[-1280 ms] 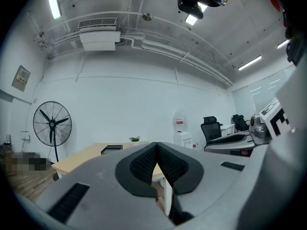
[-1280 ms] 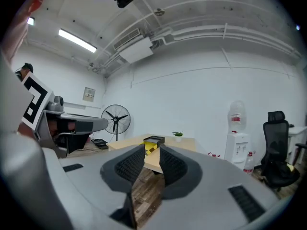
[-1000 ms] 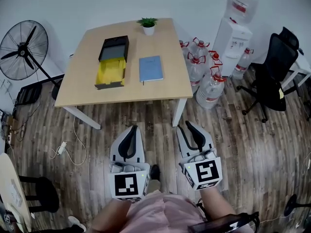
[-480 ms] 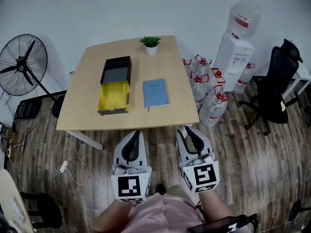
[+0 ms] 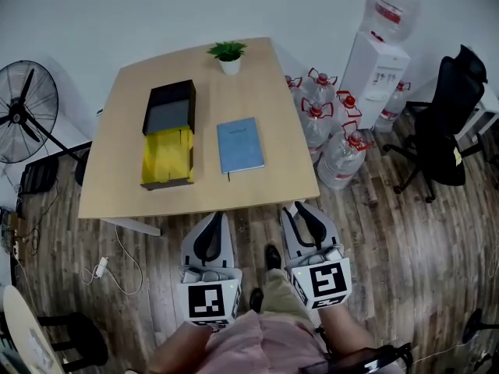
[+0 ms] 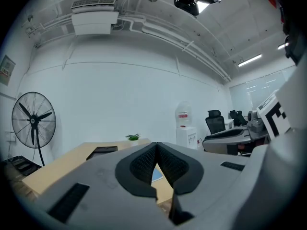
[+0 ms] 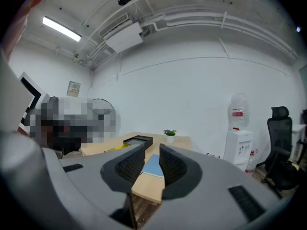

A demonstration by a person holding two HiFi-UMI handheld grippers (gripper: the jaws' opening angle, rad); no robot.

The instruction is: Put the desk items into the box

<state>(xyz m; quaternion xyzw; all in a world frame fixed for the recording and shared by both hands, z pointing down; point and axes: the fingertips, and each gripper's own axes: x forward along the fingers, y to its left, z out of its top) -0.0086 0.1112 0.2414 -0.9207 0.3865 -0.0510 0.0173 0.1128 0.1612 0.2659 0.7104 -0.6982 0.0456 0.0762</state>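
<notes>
On the wooden desk (image 5: 121, 185) lies a black box (image 5: 168, 114) with a yellow part (image 5: 167, 156) at its near end. A blue notebook (image 5: 239, 144) lies to its right, and a small potted plant (image 5: 228, 55) stands at the far edge. Both grippers hang over the floor just short of the desk's near edge. My left gripper (image 5: 212, 218) has its jaws together and holds nothing; its tips (image 6: 156, 143) meet. My right gripper (image 5: 299, 209) stands slightly open and empty, with the notebook (image 7: 152, 166) showing through the gap (image 7: 152, 147).
A standing fan (image 5: 22, 111) is left of the desk. Several water bottles (image 5: 327, 131), a water dispenser (image 5: 373, 65) and a black office chair (image 5: 448, 123) stand to the right. A cable and plug (image 5: 101, 265) lie on the wood floor (image 5: 405, 248).
The desk has come closer to both grippers and now lies just ahead of their tips. The grippers keep their pose in front of the person's body.
</notes>
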